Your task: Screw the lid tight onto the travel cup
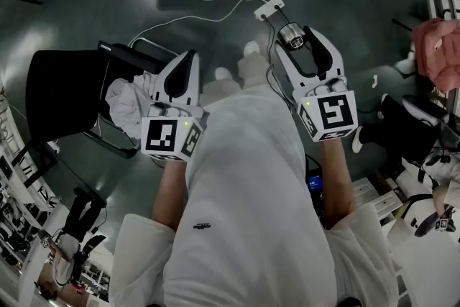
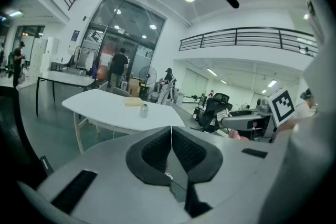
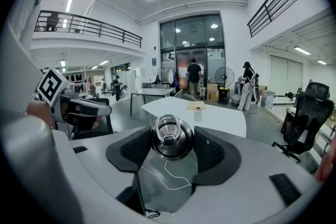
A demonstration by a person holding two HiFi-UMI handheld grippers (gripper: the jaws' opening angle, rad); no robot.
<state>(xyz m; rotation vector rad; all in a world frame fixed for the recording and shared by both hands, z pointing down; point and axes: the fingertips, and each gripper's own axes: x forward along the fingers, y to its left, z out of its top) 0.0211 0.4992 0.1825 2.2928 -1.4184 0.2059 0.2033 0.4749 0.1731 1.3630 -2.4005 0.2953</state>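
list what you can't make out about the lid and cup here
- thread of the lid: the right gripper view shows only its handle side; in the head view it is too small.
- small container on the white table: too small in both gripper views to call it the cup.
- head view: the upper edge cuts off that table.

Lid [image 3: 169, 136] in right claw [image 3: 172, 145], cup [image 3: 198, 114] on table [image 3: 226, 121]

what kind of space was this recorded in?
Likely an open-plan lab or office hall, not a home: a white table, a wheeled office chair, a railed mezzanine above, and tall glass entrance doors.
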